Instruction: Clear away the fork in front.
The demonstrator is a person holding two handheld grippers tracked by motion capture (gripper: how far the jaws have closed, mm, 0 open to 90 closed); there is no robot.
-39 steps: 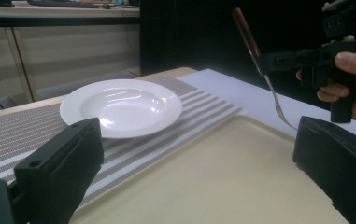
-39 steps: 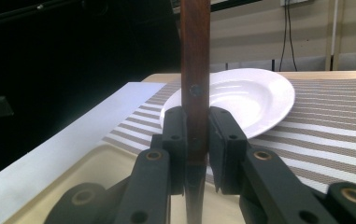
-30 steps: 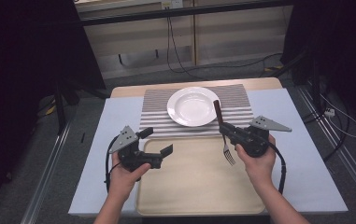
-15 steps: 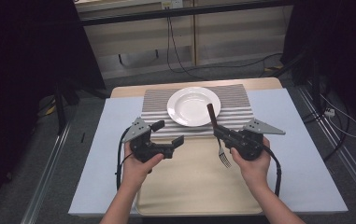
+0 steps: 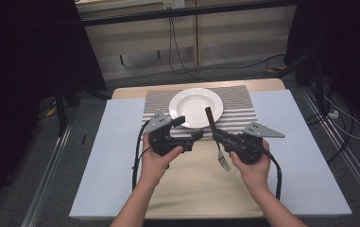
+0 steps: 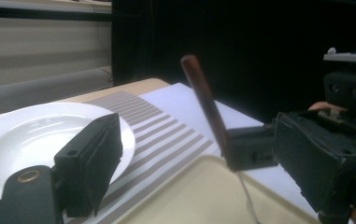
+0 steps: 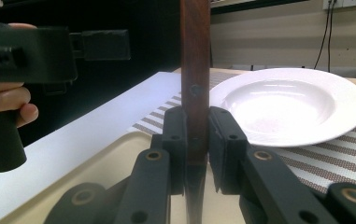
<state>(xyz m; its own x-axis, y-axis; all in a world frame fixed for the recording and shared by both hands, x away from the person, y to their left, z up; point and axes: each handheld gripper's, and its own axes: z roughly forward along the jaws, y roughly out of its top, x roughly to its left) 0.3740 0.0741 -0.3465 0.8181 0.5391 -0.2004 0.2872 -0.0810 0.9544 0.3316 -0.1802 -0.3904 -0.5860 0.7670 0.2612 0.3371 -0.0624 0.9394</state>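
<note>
Nearest the person, a beige tray lies on the pale blue cloth that covers the surface, and both forearms reach in over it. The right claw is clamped on a fork: in the right gripper view its two black pads press against either side of the dark wooden handle, which stands upright between them, while in the high view the metal tines hang down over the tray, above it rather than resting on it as far as can be told. The fork leans slightly, its handle end rising toward the plate. The left claw faces it from the other side, jaws apart with nothing between them; they have just been closing a little. In the left gripper view one jaw pad shows in front of the plate, with the fork handle and the right claw just beyond it, near but not touching. Farther off, a white deep plate sits on a striped placemat, beyond the tray. Behind the surface, cables trail over the floor along a low wall.
</note>
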